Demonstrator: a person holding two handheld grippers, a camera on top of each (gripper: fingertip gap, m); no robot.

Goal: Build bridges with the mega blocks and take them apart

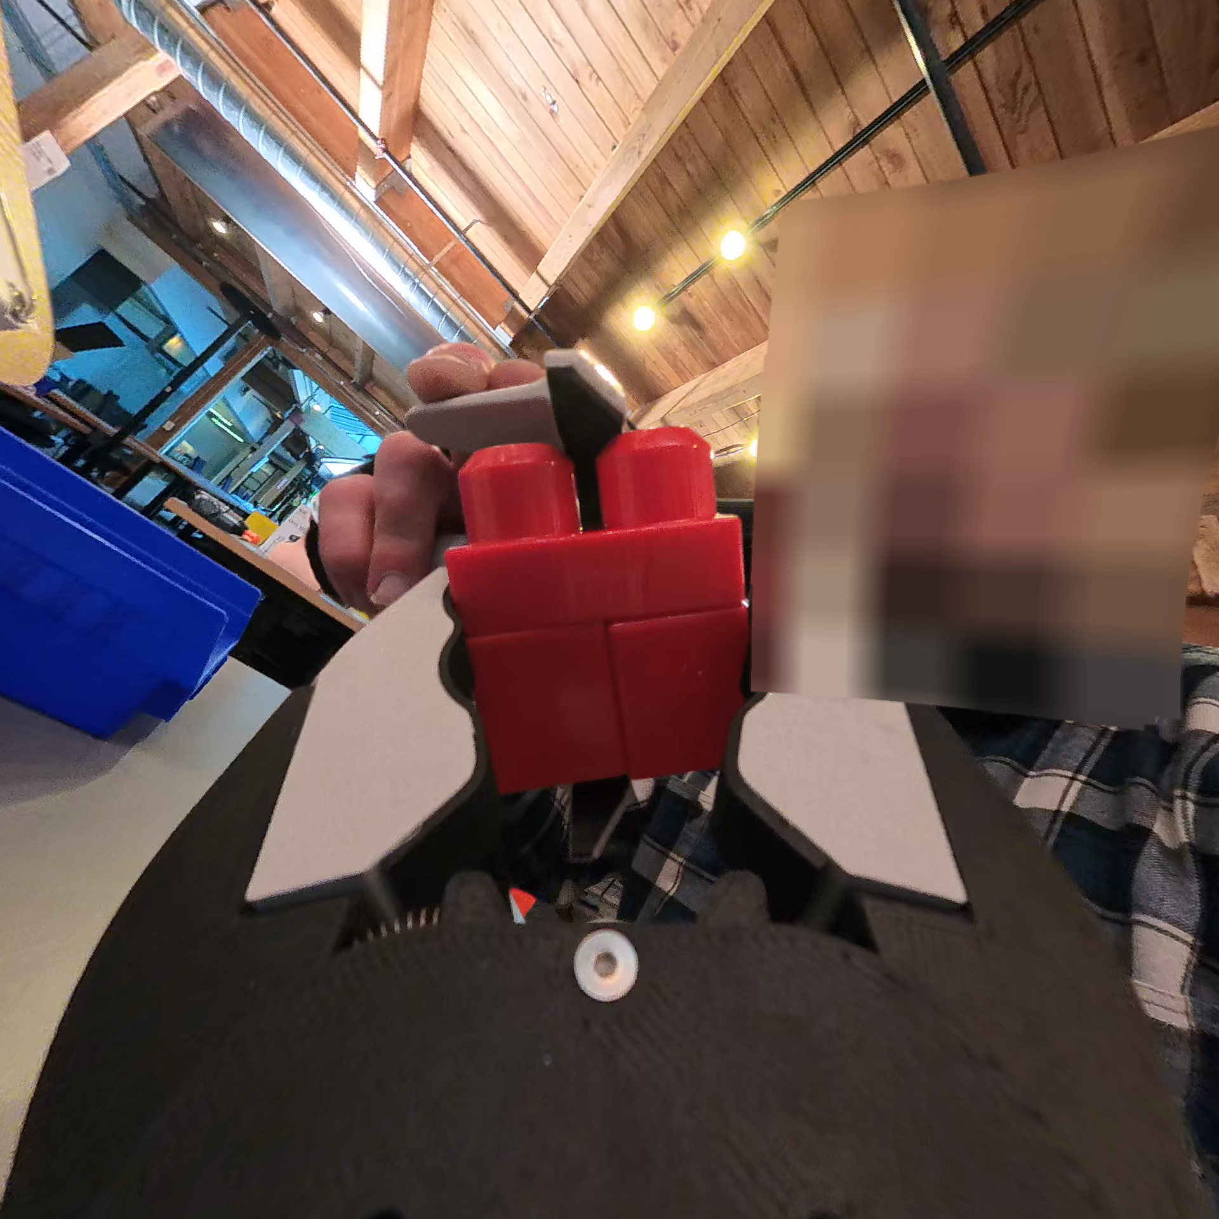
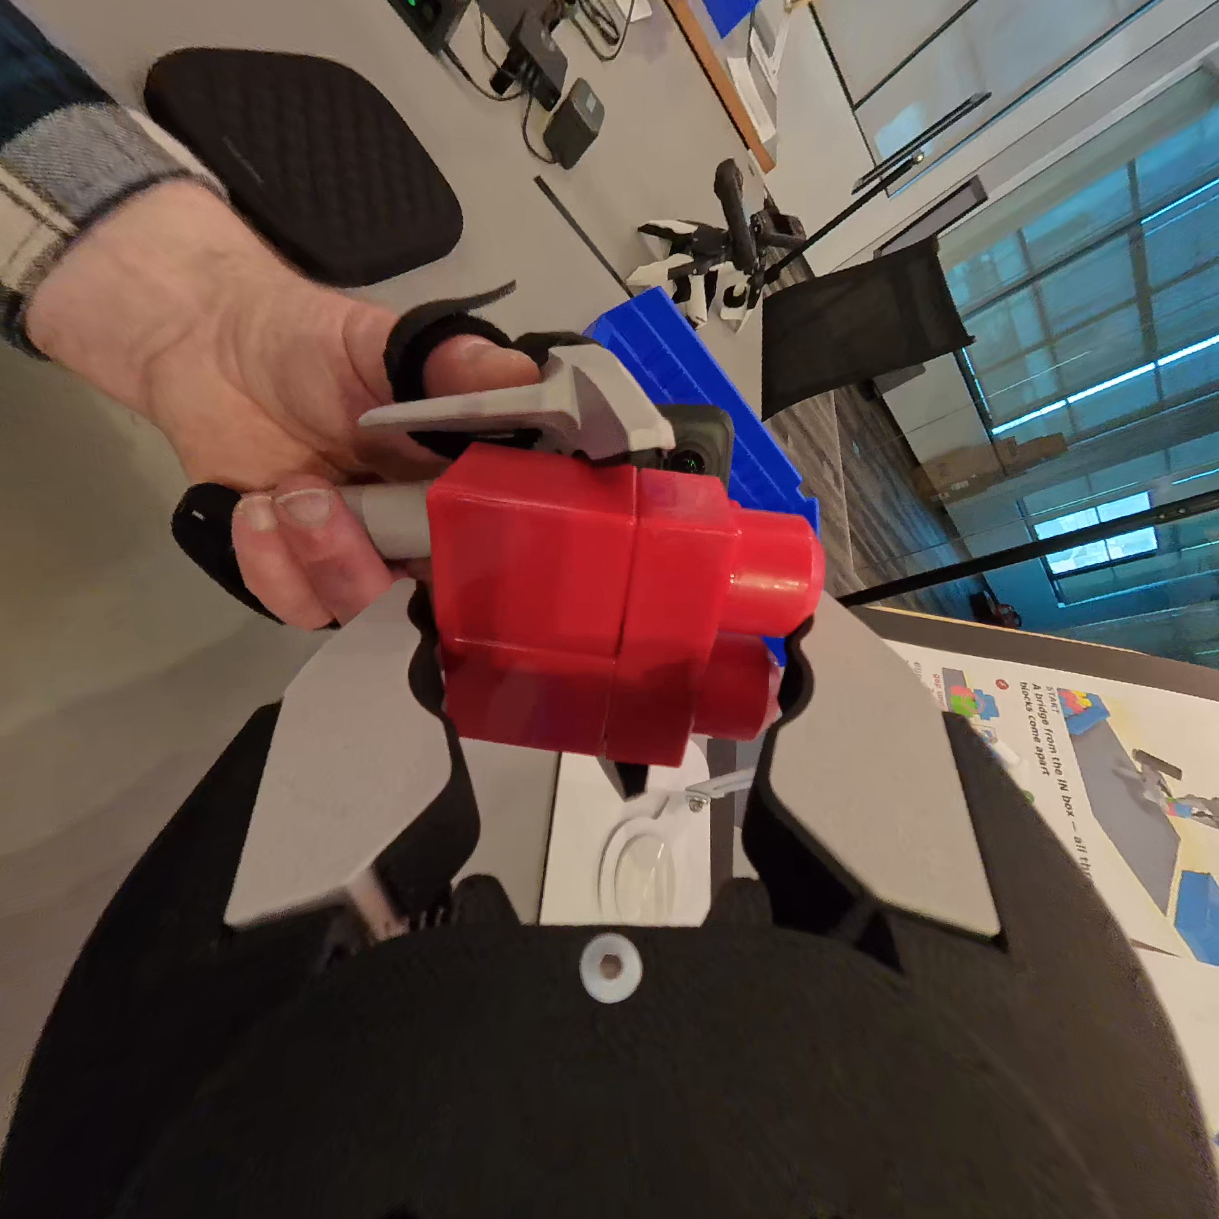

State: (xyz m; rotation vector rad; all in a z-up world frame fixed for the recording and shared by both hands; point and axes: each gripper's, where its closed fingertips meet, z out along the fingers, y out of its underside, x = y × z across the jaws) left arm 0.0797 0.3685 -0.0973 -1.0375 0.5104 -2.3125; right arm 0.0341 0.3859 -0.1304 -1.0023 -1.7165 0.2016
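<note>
The table (image 2: 119, 725) is a pale grey surface under a timber ceiling (image 1: 593, 132) of planks and beams, with a silver duct (image 1: 277, 198) running across it and small warm lamps (image 1: 732, 244) on a black rail. Glass walls and windows fill the far side of the room. On the table lie a black quilted pad (image 2: 297, 158) at about eleven o'clock in the right wrist view, a tangle of cables and small black boxes (image 2: 547, 79) at twelve, a blue bin (image 2: 692, 389) just past the blocks, and a printed instruction sheet (image 2: 1088, 791) at four o'clock.

The red blocks (image 1: 607, 633), a stack pressed together with two round studs on top, are held up off the table between both tools. The left gripper (image 1: 597, 633) has its jaws spread to the width of the stack; its left pad lies against the blocks' side, while the right pad is partly hidden behind the blurred patch. The right gripper (image 2: 607, 659) is spread wider, its two grey fingers (image 2: 369, 712) bracketing the red blocks (image 2: 580, 593) lengthwise, from flat underside to studs, both pads pressing in. Hands (image 2: 218, 396) in black finger straps work the triggers, a plaid sleeve (image 2: 72, 178) at the wrist.
</note>
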